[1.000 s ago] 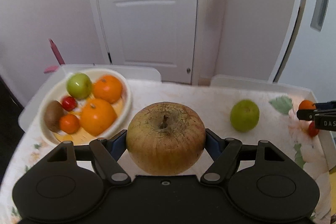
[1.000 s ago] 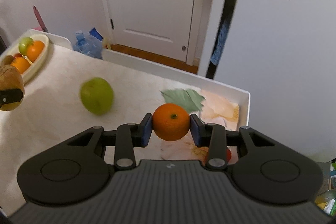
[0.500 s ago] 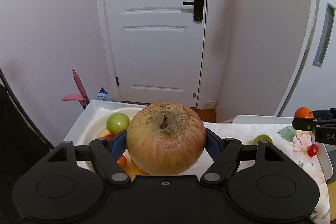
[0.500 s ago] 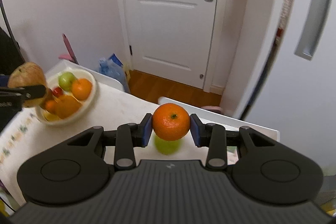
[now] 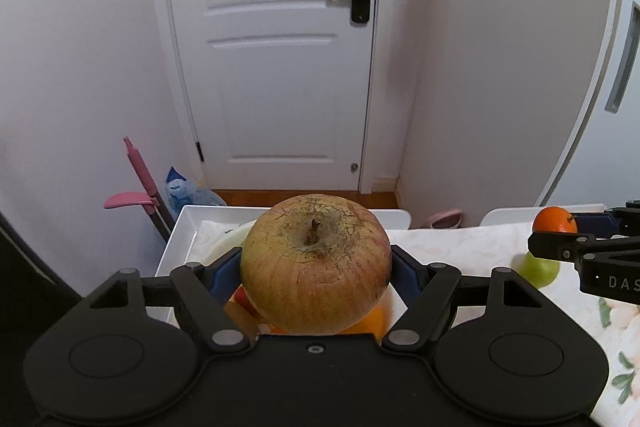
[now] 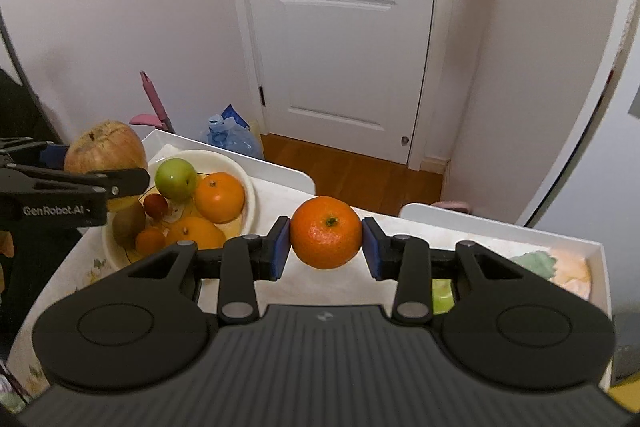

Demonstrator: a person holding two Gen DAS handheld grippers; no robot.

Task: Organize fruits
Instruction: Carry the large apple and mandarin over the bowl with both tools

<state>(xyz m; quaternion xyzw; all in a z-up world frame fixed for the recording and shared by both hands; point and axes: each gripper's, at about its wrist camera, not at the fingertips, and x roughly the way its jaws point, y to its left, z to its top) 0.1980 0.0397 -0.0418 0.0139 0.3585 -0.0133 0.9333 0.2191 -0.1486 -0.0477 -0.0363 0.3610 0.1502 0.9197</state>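
Both grippers have lifted. Left gripper (image 5: 316,269) fingers clamp the big apple (image 5: 315,263) above the fruit bowl (image 6: 246,183); right gripper (image 6: 326,245) fingers pinch the mandarin (image 6: 326,238) over the bench (image 6: 340,287), a green apple (image 5: 536,269) beneath.

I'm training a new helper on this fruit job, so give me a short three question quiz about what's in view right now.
1. True or false: the left gripper holds a banana.
2. Which fruit is between the right gripper fingers? A tangerine, B kiwi, C green apple
3. Fill in: the kiwi lies in the white ____.

Key: 1 false, it holds the big apple. 2 A. 3 bowl.
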